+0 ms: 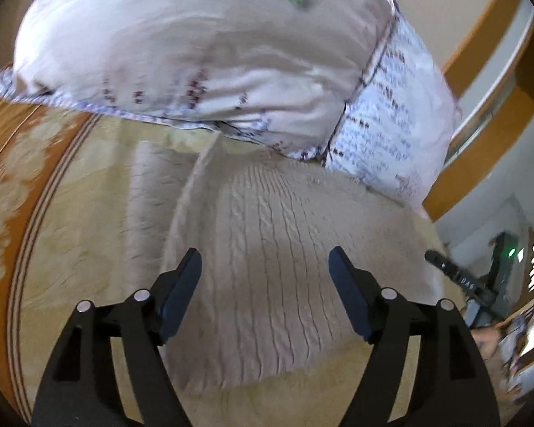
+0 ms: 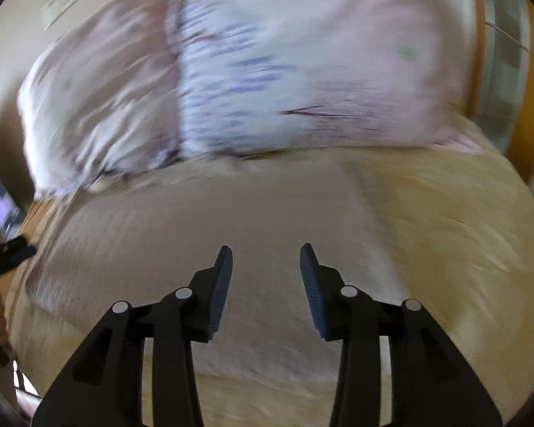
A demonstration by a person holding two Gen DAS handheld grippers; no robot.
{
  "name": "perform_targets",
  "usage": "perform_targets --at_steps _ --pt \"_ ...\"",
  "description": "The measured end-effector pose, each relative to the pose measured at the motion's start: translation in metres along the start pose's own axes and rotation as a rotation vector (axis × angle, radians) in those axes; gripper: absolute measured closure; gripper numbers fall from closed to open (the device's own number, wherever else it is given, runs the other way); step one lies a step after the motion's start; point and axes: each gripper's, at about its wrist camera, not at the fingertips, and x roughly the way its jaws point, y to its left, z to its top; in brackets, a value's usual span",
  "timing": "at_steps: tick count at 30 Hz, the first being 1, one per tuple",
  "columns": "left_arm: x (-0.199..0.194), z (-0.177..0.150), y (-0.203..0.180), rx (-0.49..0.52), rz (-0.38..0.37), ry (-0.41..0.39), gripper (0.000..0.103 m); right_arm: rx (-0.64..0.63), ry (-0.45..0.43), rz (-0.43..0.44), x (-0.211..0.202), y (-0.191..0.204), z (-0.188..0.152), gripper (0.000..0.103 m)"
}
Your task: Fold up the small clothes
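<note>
A beige cable-knit sweater [image 1: 267, 242] lies flat on the yellow patterned bedspread [image 1: 71, 213] of a bed, just below 2 pale pink pillows with purple print [image 1: 203, 46]. The left gripper [image 1: 265, 259] hovers over the knit with its jaws spread wide and nothing between them. The right gripper [image 2: 266, 258] also hangs above the cloth, jaws parted and empty; that view is blurred.

Patterned bedspread [image 1: 53, 192], 2 pillows [image 1: 195, 53], wooden headboard [image 1: 487, 28], pale wall.
</note>
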Motion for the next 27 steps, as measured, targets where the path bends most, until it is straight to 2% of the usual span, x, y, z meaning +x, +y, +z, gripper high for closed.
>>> perform_targets --at_steps 4,5,7,10,13,15,19,23,27 --pt "0.025 -0.001 0.003 -0.011 0.032 0.058 0.029 -0.047 0.038 -0.003 0.025 0.016 0.006 0.059" --pt "0.028 -0.003 0.006 -0.015 0.035 0.062 0.029 -0.045 0.098 -0.023 0.042 0.013 0.003 0.057" --pt "0.027 -0.005 0.008 -0.004 0.025 0.049 0.029 -0.055 0.064 -0.013 0.046 0.011 -0.001 0.054" --pt "0.025 -0.006 0.011 -0.011 0.007 0.047 0.029 -0.075 0.063 -0.023 0.045 0.013 -0.001 0.053" --pt "0.013 -0.004 0.021 -0.086 -0.05 0.035 0.029 -0.039 0.051 -0.02 0.038 0.011 0.001 0.053" --pt "0.001 0.0 0.033 -0.16 -0.078 -0.004 0.027 -0.028 0.026 -0.003 0.029 0.012 0.001 0.052" --pt "-0.016 0.008 0.063 -0.263 -0.021 -0.056 0.027 -0.042 0.009 0.022 0.027 0.025 0.003 0.045" --pt "-0.011 0.012 0.09 -0.375 -0.034 -0.028 0.027 -0.076 0.017 0.023 0.035 0.041 0.002 0.044" --pt "0.001 0.013 0.102 -0.439 -0.065 0.006 0.028 -0.08 0.033 0.021 0.045 0.048 -0.001 0.044"
